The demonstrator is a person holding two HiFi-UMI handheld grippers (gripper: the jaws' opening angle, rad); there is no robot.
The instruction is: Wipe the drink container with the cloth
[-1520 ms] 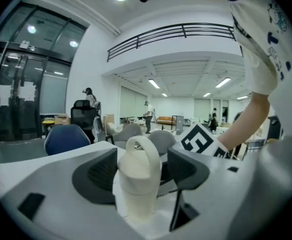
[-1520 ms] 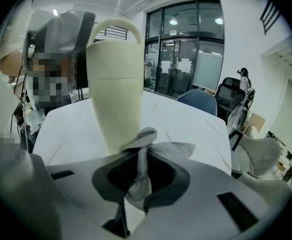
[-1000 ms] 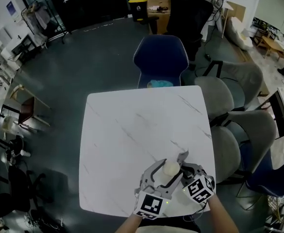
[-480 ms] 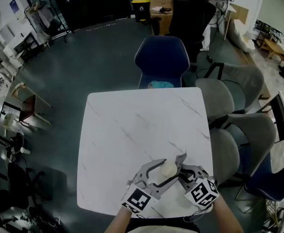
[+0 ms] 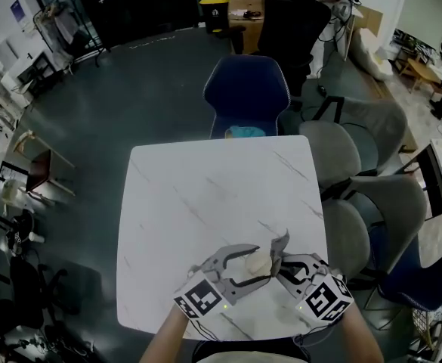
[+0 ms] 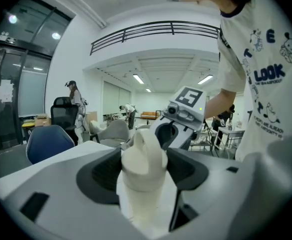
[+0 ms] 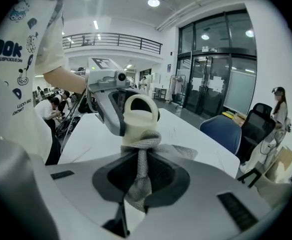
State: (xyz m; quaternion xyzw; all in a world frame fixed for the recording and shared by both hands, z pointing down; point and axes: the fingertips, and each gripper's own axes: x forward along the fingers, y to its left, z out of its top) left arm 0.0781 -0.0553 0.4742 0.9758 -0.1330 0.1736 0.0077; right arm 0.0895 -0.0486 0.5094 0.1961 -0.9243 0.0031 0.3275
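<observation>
Now, clamped the cream drink container (image 6: 145, 159) between the closed-in left tongs (image 5: 245, 265) over the near right part of the white bench (image 5: 205, 195), pinched the grey cloth (image 7: 138, 179) tight in the right tongs (image 5: 282, 255), and laid that cloth against the container just below its looped top.

head view steeply overhead; close opposed gripper views, shared container (image 6: 143, 164)
</observation>
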